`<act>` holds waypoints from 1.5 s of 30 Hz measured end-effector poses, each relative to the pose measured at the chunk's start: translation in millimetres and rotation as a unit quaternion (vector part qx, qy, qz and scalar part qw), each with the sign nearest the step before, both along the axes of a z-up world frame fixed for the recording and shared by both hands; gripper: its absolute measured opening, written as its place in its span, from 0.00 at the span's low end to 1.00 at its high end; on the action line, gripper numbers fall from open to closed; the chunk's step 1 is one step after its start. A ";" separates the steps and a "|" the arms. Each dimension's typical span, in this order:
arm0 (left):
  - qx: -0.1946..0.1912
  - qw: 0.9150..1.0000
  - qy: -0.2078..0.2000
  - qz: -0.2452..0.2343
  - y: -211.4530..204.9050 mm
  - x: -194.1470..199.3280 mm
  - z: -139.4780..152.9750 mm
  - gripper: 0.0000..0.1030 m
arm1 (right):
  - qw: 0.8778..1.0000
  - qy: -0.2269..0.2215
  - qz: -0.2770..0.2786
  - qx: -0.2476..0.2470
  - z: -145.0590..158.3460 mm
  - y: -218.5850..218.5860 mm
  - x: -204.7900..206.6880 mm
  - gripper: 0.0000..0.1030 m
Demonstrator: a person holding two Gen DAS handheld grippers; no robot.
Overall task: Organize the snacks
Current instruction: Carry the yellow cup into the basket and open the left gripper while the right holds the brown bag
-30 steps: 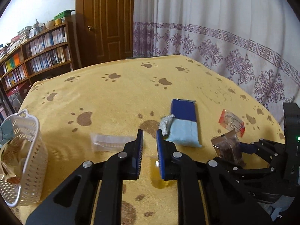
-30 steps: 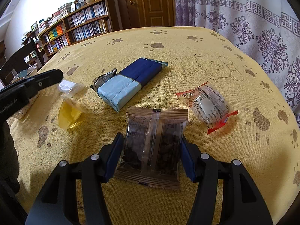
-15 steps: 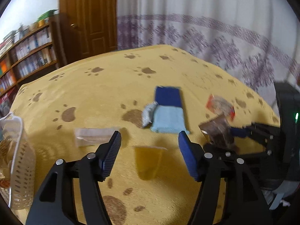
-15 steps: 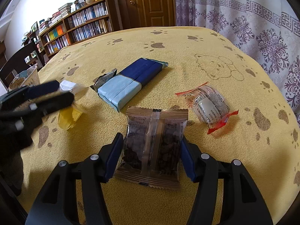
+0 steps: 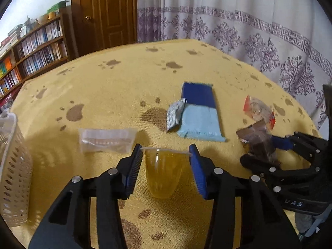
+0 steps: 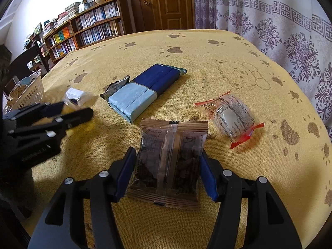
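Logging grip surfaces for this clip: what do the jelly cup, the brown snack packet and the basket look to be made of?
Jelly cup: clear, smooth plastic, apparently; yellow contents show through.
Brown snack packet: glossy plastic film with crimped ends and see-through panels.
Basket: white perforated walls, probably rigid moulded plastic.

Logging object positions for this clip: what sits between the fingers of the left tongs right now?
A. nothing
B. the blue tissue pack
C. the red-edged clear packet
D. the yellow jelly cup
D: in the left wrist view the yellow jelly cup lies on the cloth between the spread fingers of the left tongs, not yet squeezed.
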State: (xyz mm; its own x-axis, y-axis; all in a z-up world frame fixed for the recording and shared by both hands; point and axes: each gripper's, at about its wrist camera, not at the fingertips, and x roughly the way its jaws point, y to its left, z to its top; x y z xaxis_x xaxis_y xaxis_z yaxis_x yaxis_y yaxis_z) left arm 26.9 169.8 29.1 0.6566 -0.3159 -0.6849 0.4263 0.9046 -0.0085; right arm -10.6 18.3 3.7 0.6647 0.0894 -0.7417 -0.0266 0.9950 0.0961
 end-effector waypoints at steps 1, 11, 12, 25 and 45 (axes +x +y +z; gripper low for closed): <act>-0.001 1.000 -0.006 0.001 0.7 -1.6 3.8 0.46 | 1.000 0.000 0.001 0.001 0.0 0.5 0.4 0.61; -0.016 0.997 -0.071 0.036 26.2 -15.3 52.6 0.46 | 1.000 0.007 -0.003 -0.018 -0.4 8.0 6.6 0.64; -0.017 0.996 -0.076 0.042 30.1 -15.6 57.1 0.46 | 1.000 0.008 -0.006 -0.024 -0.2 10.1 7.2 0.63; -0.060 0.979 -0.121 0.153 118.1 -13.9 103.6 0.46 | 1.000 -0.007 -0.025 0.003 15.3 8.0 7.4 0.52; -0.095 0.942 -0.136 0.293 231.5 -13.5 119.9 0.75 | 0.999 -0.028 0.024 0.023 44.0 44.3 6.9 0.52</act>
State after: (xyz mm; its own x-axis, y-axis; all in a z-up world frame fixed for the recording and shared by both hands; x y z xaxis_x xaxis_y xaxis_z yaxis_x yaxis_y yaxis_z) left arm 13.3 401.3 149.0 0.8991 0.0560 -0.4341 -0.1361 0.9784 -0.1556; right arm -3.7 62.6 47.7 0.6993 0.1546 -0.6979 -0.0803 0.9871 0.1382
